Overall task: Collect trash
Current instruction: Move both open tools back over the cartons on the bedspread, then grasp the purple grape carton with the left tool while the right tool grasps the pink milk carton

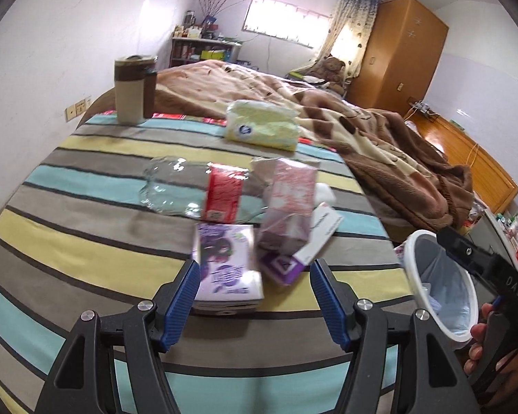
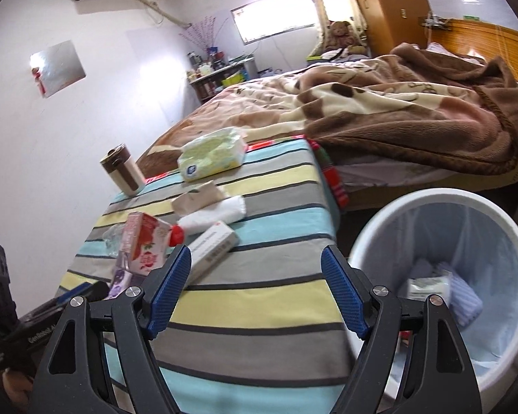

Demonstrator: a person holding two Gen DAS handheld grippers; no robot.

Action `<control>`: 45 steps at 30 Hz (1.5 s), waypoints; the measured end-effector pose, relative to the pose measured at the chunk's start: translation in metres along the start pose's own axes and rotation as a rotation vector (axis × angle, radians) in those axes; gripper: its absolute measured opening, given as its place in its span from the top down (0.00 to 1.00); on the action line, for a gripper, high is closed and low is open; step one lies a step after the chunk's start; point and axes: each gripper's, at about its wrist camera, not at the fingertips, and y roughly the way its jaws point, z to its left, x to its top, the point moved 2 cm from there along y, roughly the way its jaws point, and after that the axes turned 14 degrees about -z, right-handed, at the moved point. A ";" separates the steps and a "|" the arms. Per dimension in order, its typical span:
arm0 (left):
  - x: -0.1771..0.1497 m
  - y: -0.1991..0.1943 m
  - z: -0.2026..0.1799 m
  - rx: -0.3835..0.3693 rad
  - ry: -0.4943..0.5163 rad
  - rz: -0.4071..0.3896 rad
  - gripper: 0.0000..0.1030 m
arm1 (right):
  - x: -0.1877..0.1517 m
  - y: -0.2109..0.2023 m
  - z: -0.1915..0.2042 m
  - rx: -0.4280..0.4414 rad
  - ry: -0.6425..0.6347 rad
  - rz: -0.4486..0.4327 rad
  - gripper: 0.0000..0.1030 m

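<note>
On the striped table (image 1: 86, 214) lie a purple tissue pack (image 1: 226, 265), a clear plastic bottle with a red label (image 1: 197, 189), a pink strawberry carton (image 1: 288, 203) and a white and purple box (image 1: 314, 241). My left gripper (image 1: 253, 293) is open, with the near end of the purple pack between its fingers. My right gripper (image 2: 257, 289) is open and empty above the table's right edge, next to the white trash bin (image 2: 442, 203). The carton (image 2: 143, 245), the box (image 2: 212, 246) and crumpled white tissue (image 2: 217, 212) show in the right wrist view.
A beige and brown tumbler (image 1: 133, 91) and a yellow-green tissue pack (image 1: 262, 124) stand at the table's far end. The bin (image 1: 442, 283) holds some trash and stands off the table's right side. A bed with a brown blanket (image 2: 397, 110) lies beyond.
</note>
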 end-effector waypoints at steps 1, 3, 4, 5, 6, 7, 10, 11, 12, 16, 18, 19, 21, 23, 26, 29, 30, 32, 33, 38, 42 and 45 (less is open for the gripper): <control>-0.001 0.001 0.002 0.005 -0.002 0.002 0.36 | 0.000 0.003 0.005 0.010 -0.006 0.004 0.23; -0.002 0.005 0.008 0.010 -0.002 0.011 0.36 | 0.001 0.007 0.013 0.025 -0.015 0.009 0.23; -0.003 0.007 0.010 0.013 -0.001 0.017 0.36 | 0.001 0.010 0.019 0.036 -0.020 0.012 0.23; -0.005 0.010 0.012 0.015 0.002 0.024 0.36 | 0.002 0.013 0.024 0.044 -0.026 0.017 0.23; -0.006 0.012 0.013 0.015 0.004 0.030 0.36 | 0.002 0.014 0.028 0.048 -0.030 0.020 0.23; -0.008 0.015 0.015 0.019 0.002 0.037 0.36 | 0.002 0.018 0.035 0.058 -0.035 0.026 0.23; -0.011 0.021 0.020 0.013 -0.012 0.060 0.36 | 0.002 0.028 0.051 0.085 -0.052 0.043 0.23; -0.012 0.022 0.021 0.007 -0.012 0.059 0.36 | 0.002 0.032 0.058 0.093 -0.064 0.051 0.23; -0.012 0.023 0.021 0.003 -0.008 0.060 0.36 | 0.001 0.036 0.063 0.099 -0.072 0.060 0.23; -0.015 0.031 0.023 -0.007 -0.010 0.082 0.36 | -0.003 0.048 0.080 0.120 -0.095 0.089 0.23; -0.015 0.034 0.024 -0.011 -0.011 0.082 0.36 | -0.004 0.052 0.085 0.119 -0.101 0.098 0.23; -0.015 0.035 0.024 -0.010 -0.012 0.086 0.36 | -0.005 0.056 0.089 0.118 -0.103 0.105 0.23; -0.016 0.040 0.027 -0.018 -0.029 0.104 0.36 | -0.005 0.063 0.094 0.116 -0.110 0.115 0.23; -0.019 0.046 0.031 -0.017 -0.040 0.126 0.36 | -0.004 0.067 0.098 0.111 -0.114 0.122 0.23; -0.021 0.047 0.037 -0.011 -0.049 0.127 0.36 | -0.004 0.073 0.103 0.096 -0.124 0.130 0.23; -0.019 0.046 0.042 -0.007 -0.056 0.113 0.42 | -0.008 0.080 0.107 0.086 -0.127 0.148 0.23; -0.018 0.045 0.044 -0.002 -0.056 0.111 0.43 | -0.009 0.081 0.108 0.087 -0.119 0.154 0.23; -0.017 0.045 0.050 0.002 -0.065 0.107 0.43 | -0.010 0.085 0.109 0.076 -0.113 0.162 0.23; -0.016 0.044 0.052 0.003 -0.070 0.105 0.43 | -0.011 0.087 0.110 0.068 -0.116 0.163 0.23; -0.015 0.041 0.067 0.036 -0.086 0.095 0.43 | -0.016 0.098 0.111 0.030 -0.106 0.193 0.23; -0.013 0.037 0.077 0.060 -0.098 0.087 0.43 | -0.017 0.099 0.113 0.020 -0.108 0.198 0.23; -0.011 0.033 0.085 0.093 -0.098 0.072 0.43 | -0.020 0.100 0.115 -0.006 -0.127 0.221 0.23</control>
